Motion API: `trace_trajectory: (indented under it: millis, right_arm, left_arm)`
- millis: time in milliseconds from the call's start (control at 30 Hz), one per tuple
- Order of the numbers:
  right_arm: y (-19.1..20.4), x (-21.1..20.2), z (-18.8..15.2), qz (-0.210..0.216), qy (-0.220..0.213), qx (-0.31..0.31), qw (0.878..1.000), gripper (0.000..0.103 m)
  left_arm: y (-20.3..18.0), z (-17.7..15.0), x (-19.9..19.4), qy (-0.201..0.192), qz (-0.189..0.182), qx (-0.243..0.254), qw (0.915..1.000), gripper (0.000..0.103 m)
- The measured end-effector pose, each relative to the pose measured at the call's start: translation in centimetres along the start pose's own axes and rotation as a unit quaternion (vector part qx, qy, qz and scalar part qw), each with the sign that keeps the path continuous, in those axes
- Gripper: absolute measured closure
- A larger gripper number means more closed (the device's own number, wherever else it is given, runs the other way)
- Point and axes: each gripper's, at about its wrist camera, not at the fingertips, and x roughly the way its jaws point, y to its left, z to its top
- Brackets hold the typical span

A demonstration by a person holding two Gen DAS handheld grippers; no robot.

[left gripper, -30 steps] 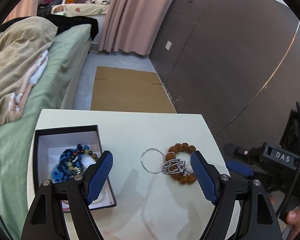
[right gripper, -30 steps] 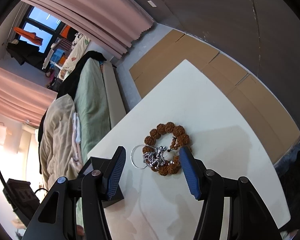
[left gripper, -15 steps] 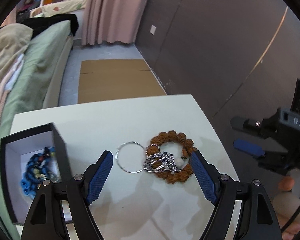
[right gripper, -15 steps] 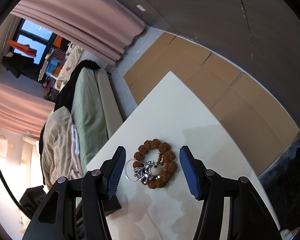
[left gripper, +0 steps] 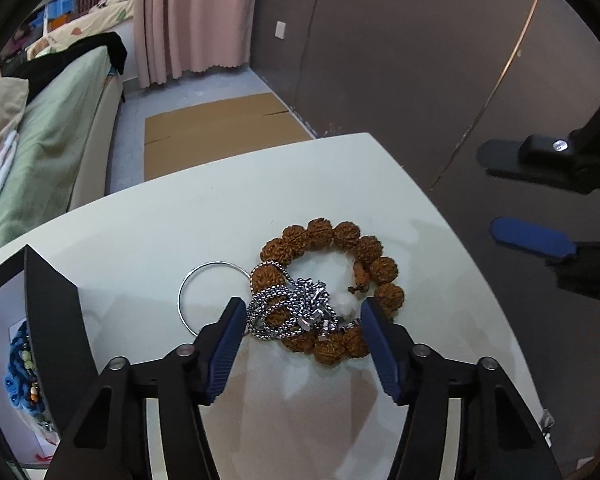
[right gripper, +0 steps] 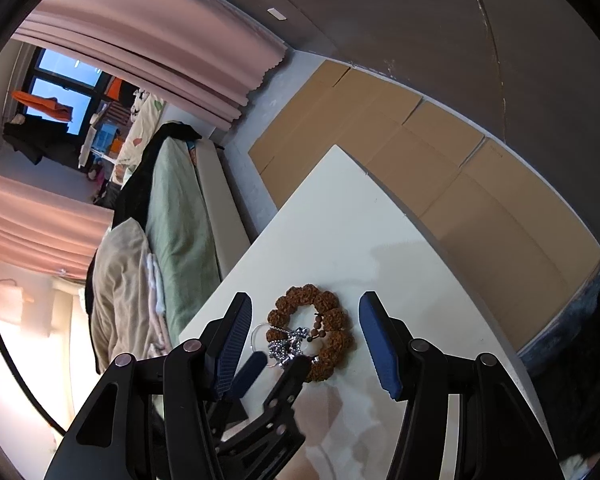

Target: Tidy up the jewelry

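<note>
Jewelry lies in a small heap on white table point(left gripper: 340, 184), toward its near right part. Brown beaded bracelet point(left gripper: 340, 236) forms a ring of rough, knobbly beads; silver chain point(left gripper: 292, 312) is bunched on top of the bracelet's near left arc, touching it. Thin silver hoop point(left gripper: 210, 268) lies flat just left of the bracelet, its right edge meeting the chain and beads. Black box point(left gripper: 52, 320) with white lining stands at table's left edge, holding blue beaded pieces point(left gripper: 18, 364), partly hidden by its wall. Left gripper point(left gripper: 302, 312) low over the heap, blue pads either side of the chain bundle, jaws closing, pads not yet pressing on it as far as visible. Right gripper point(right gripper: 304, 316) held above the table, jaws standing apart with nothing between them; bracelet seen through the gap, well below. Green-covered bed point(left gripper: 48, 136) beyond the table, flattened cardboard point(left gripper: 220, 132) on the floor, pink curtain point(left gripper: 192, 16) behind.
</note>
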Motion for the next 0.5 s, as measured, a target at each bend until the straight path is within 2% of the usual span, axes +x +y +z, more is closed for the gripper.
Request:
trace_trajectory:
  millis: [233,367,400,500]
  right_arm:
    - [0.0,0.0,-0.3,-0.004,0.002,-0.001,1.000,0.046]
    - [0.2,0.2,-0.4,-0.007,0.003,-0.003,1.000,0.046]
    - [0.3,0.2,-0.5,-0.009,0.004,-0.005,1.000,0.046]
    - [0.6,0.6,-0.6,-0.014,0.007,-0.012,1.000,0.046]
  left_arm:
    - [0.0,-0.1,-0.1,-0.015,0.009,0.003,0.9998,0.051]
    - [-0.1,0.0,-0.4,-0.025,0.023,0.010,0.9994,0.070]
    - [0.2,0.1,-0.5,-0.025,0.019,0.006,0.9995,0.072]
    - [0.9,0.3,-0.8,-0.028,0.006,-0.002,0.9996,0.087]
